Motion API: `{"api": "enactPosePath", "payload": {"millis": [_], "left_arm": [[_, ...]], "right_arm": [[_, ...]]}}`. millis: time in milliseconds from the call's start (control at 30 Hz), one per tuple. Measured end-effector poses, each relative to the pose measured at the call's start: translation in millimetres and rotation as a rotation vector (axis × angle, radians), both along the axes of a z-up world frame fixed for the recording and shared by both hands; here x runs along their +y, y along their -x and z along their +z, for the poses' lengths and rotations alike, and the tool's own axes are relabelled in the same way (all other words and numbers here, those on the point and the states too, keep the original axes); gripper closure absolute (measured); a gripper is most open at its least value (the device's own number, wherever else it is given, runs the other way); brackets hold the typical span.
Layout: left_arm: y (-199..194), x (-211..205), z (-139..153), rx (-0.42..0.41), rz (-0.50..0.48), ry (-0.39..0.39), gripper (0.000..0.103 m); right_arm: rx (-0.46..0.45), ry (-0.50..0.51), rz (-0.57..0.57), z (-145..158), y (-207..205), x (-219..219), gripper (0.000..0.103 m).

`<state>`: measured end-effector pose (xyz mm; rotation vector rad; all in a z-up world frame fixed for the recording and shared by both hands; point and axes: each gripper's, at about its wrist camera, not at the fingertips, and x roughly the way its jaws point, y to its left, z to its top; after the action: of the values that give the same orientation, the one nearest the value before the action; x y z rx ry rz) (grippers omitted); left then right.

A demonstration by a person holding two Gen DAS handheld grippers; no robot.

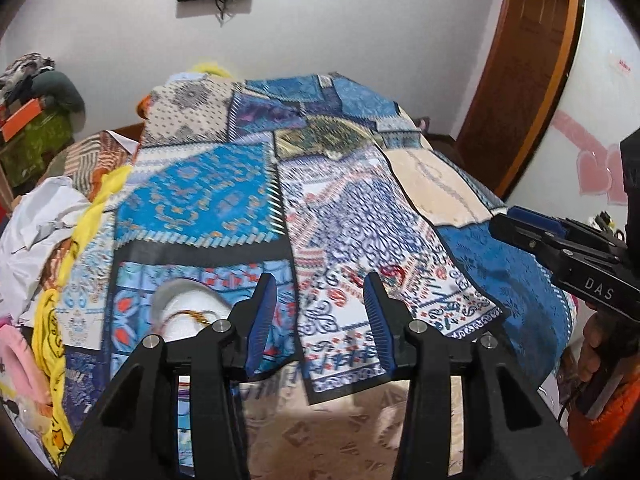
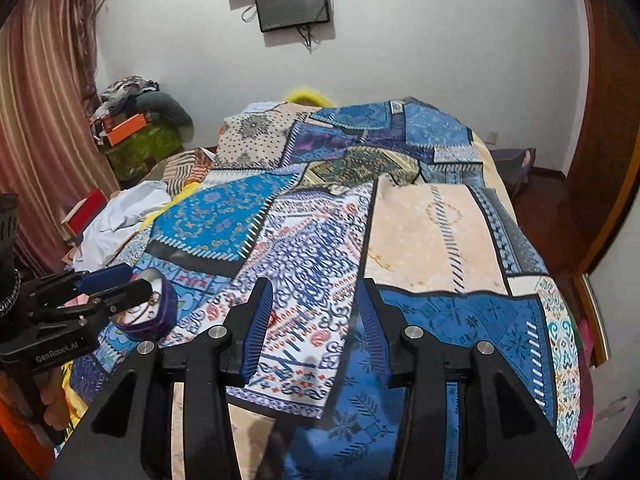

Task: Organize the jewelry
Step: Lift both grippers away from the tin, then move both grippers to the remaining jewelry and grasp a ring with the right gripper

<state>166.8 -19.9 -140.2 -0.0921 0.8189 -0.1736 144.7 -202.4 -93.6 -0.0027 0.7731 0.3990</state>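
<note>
An open purple jewelry box (image 2: 150, 312) with a white lining sits on the patchwork bedspread (image 2: 320, 232), at the lower left in the right wrist view. In the left wrist view its white lining (image 1: 188, 308) shows just left of my left fingers, with a gold piece (image 1: 196, 315) lying in it. My left gripper (image 1: 320, 320) is open and empty, hovering to the right of the box; it also shows in the right wrist view (image 2: 116, 284), close over the box. My right gripper (image 2: 312, 324) is open and empty above the bedspread, and shows at the right in the left wrist view (image 1: 520, 226).
White cloth (image 2: 120, 216) and yellow fabric (image 1: 60, 320) are piled at the bed's left edge. A cluttered stand (image 2: 136, 132) is in the far left corner. A wooden door frame (image 1: 520, 80) is at the right. A screen (image 2: 292, 4) hangs on the far wall.
</note>
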Motion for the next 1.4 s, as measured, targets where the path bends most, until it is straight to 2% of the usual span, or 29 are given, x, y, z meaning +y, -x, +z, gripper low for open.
{"api": "enactPosePath", "payload": {"millis": [467,567,733,867,1400], "left_arm": [[-19,-42,-44,0.141,-0.111,0.044,0.059],[-21,-43,-48,0.142,-0.111,0.050,0.060],[-25,-45,-54,0.147,-0.105,0.054,0.077],[-24,-44,-53,0.145,-0.110,0.052,0.086],[12,-26,-39,0.116,-0.138,0.047,0.085]], "right_arm": [[0.058,-0.005,0.019,-23,-11,-9,0.063],[0.067,-0.009,0.023,-27,-12,-8,0.063],[0.077,-0.012,0.027,-29,-12,-6,0.062],[0.078,-0.010,0.036,-29,-11,-4,0.062],[0.101,0.015,0.097,-33,-1,25,0.063]]}}
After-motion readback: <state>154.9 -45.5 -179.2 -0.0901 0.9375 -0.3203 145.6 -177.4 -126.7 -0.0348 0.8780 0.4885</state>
